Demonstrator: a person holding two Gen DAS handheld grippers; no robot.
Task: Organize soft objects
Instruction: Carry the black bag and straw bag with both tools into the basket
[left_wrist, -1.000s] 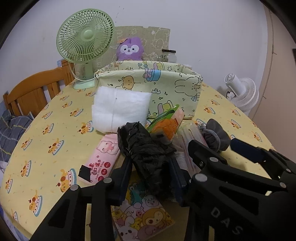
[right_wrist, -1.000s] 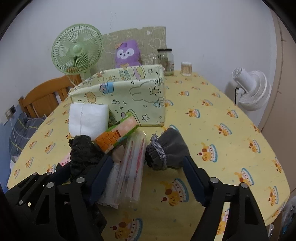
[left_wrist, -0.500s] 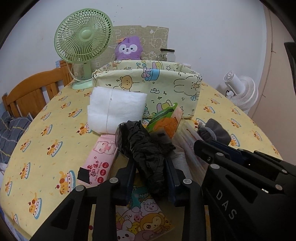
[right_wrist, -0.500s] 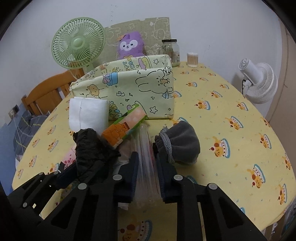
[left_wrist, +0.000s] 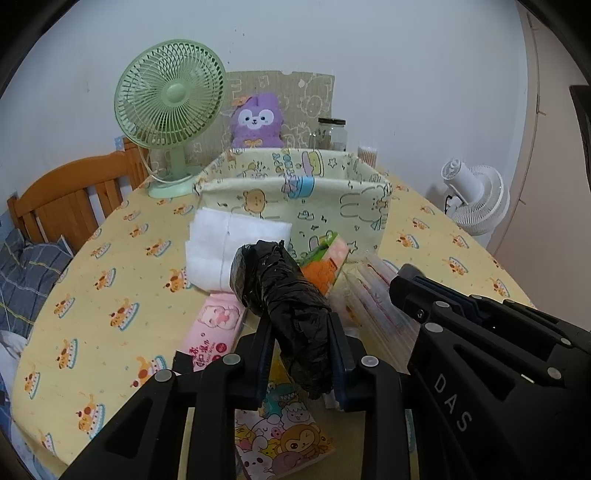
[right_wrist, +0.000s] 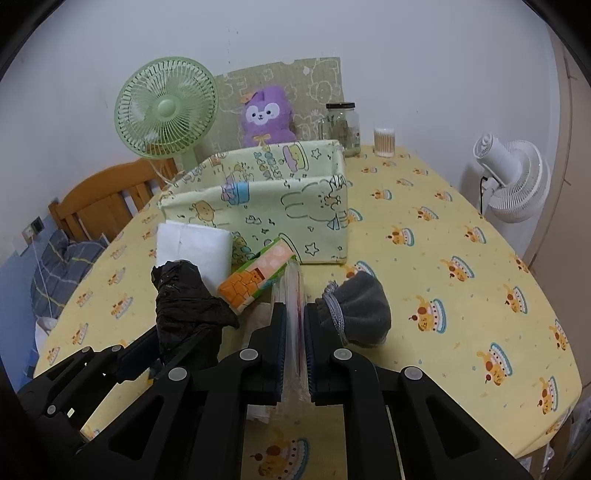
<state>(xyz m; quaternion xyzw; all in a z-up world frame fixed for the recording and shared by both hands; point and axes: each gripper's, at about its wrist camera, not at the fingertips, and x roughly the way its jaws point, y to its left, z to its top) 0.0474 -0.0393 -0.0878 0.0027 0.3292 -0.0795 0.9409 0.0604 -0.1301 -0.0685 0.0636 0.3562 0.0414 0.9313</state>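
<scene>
Both grippers point forward and downward over the near part of the table (right_wrist: 461, 229). Left gripper (left_wrist: 300, 345): fingers clamped on a black plastic bag roll (left_wrist: 280, 291), raised above a pink tissue pack (left_wrist: 214, 332). Right gripper (right_wrist: 294, 341): fingers pressed together on a clear plastic packet (right_wrist: 293, 291), left of a grey sock (right_wrist: 360, 310). A fabric bin (right_wrist: 266, 210) stands beyond.

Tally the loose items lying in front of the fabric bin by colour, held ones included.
Black: 1, black plastic bag roll
White: 1, white pad stack
Pink: 1, pink tissue pack
Orange-green: 1, orange pack
Clear: 1, clear plastic sleeve
Grey: 1, grey sock
Multicolour: 1, cartoon pack
Total: 7
</scene>
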